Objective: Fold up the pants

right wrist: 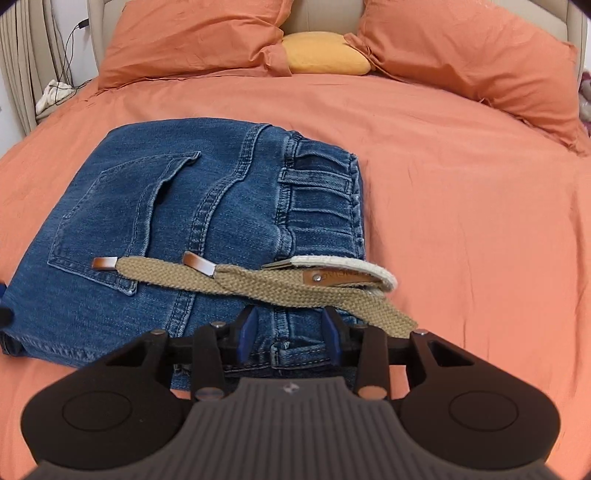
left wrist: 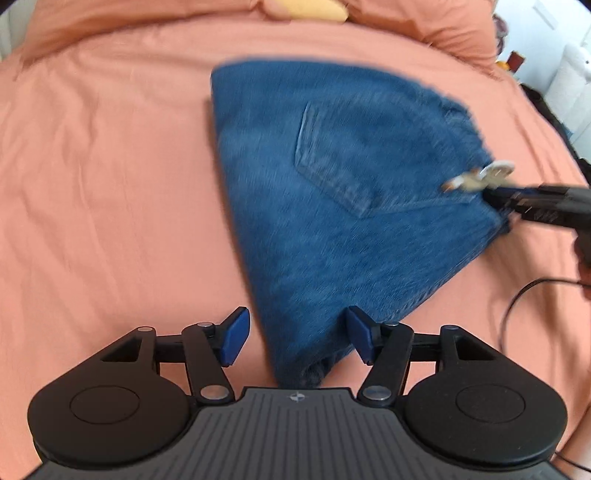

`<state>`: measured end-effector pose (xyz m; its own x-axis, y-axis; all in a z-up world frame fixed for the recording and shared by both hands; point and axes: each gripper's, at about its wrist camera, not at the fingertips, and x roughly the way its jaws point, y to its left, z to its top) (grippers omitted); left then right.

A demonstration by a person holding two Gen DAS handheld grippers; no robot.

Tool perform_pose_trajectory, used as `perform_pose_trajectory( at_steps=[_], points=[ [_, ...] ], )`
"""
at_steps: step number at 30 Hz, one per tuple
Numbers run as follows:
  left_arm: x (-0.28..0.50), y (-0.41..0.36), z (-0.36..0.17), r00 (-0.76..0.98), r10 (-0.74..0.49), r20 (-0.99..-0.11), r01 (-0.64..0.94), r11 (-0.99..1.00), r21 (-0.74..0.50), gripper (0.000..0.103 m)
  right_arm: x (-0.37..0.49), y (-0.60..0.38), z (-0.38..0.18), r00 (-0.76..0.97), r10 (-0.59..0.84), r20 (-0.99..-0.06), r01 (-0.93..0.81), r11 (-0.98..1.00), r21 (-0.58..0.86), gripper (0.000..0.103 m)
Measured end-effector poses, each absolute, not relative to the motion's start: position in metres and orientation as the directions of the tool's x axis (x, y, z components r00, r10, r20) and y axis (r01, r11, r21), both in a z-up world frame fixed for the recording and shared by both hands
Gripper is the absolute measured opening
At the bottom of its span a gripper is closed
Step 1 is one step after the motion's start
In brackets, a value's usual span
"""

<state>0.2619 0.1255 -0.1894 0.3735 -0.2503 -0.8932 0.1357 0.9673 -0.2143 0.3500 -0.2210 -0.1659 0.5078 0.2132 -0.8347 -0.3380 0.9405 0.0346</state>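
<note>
Right tool [right wrist: 290,334] over folded jeans [right wrist: 177,221] on orange bed [right wrist: 461,221].

Orange-sheeted bed [right wrist: 461,192], two orange pillows [right wrist: 192,37], yellow cushion [right wrist: 325,53] between, beige headboard [right wrist: 321,14], curtains [right wrist: 22,66] left

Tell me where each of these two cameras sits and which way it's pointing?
Left wrist: rides on the left gripper, looking along its open blue fingers across the folded jeans; the right gripper shows at the far side.
Right wrist: rides on the right gripper, facing the pillows, fingers astride the waistband beside the woven belt.
Shared: jeans, belt, orange bedsheet.
</note>
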Motion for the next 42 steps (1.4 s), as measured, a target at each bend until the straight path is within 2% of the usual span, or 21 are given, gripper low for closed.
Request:
perform_pose_trajectory(
  at_steps=[4,8,9,11,13,18,22,28,30,33,35,36,37,40,42],
  points=[
    [0.266,0.139,-0.203,0.345,-0.301,-0.889,0.084,0.953,-0.291,0.074,0.351,-0.223,-0.167,0.507,0.223,-0.833,-0.340,0.939,0.045,0.034],
    [0.267,0.136,-0.181,0.359,-0.270,-0.893,0.138,0.962,-0.236,0.073,0.353,-0.226,-0.162,0.506,0.236,-0.830,-0.322,0.944,0.071,0.036],
    [0.266,0.136,-0.174,0.385,-0.265,-0.884,0.147,0.963,-0.225,0.073,0.352,-0.230,-0.158,0.512,0.249,-0.822,-0.308,0.947,0.095,0.040],
    [0.267,0.142,-0.163,0.445,-0.275,-0.852,0.137,0.961,-0.238,0.072,0.349,-0.243,-0.147,0.532,0.300,-0.792,-0.256,0.948,0.187,0.054],
    [0.274,0.151,-0.161,0.480,-0.290,-0.828,0.094,0.955,-0.280,0.073,0.344,-0.262,-0.141,0.560,0.332,-0.759,-0.185,0.943,0.276,0.076],
    [0.300,0.167,-0.182,0.523,-0.328,-0.787,-0.042,0.912,-0.408,0.073,0.346,-0.304,-0.164,0.540,0.362,-0.760,0.011,0.900,0.436,0.078],
    [0.314,0.174,-0.202,0.528,-0.384,-0.757,-0.119,0.849,-0.514,0.073,0.351,-0.322,-0.199,0.499,0.460,-0.734,0.117,0.804,0.583,0.078],
    [0.332,0.179,-0.224,0.548,-0.423,-0.721,-0.152,0.798,-0.583,0.076,0.366,-0.316,-0.221,0.509,0.508,-0.695,0.111,0.762,0.638,0.079],
    [0.337,0.181,-0.229,0.553,-0.437,-0.710,-0.157,0.782,-0.604,0.073,0.372,-0.316,-0.222,0.512,0.512,-0.689,0.106,0.759,0.643,0.075],
    [0.338,0.181,-0.228,0.547,-0.455,-0.703,-0.148,0.774,-0.616,0.053,0.376,-0.313,-0.224,0.520,0.513,-0.684,0.089,0.763,0.640,0.060],
    [0.335,0.181,-0.222,0.547,-0.463,-0.698,-0.134,0.774,-0.619,0.031,0.372,-0.312,-0.221,0.518,0.518,-0.680,0.086,0.760,0.644,0.050],
    [0.335,0.180,-0.219,0.549,-0.451,-0.704,-0.133,0.784,-0.606,0.024,0.372,-0.311,-0.219,0.516,0.518,-0.682,0.087,0.760,0.644,0.043],
    [0.336,0.180,-0.213,0.552,-0.430,-0.715,-0.132,0.801,-0.584,0.011,0.372,-0.311,-0.214,0.518,0.514,-0.684,0.085,0.764,0.639,0.036],
    [0.338,0.178,-0.193,0.548,-0.415,-0.726,-0.089,0.834,-0.544,0.009,0.373,-0.306,-0.194,0.525,0.504,-0.686,0.058,0.783,0.619,0.027],
    [0.337,0.176,-0.175,0.553,-0.400,-0.731,-0.055,0.858,-0.511,0.008,0.371,-0.300,-0.176,0.537,0.504,-0.676,0.028,0.791,0.612,0.025]
  ],
)
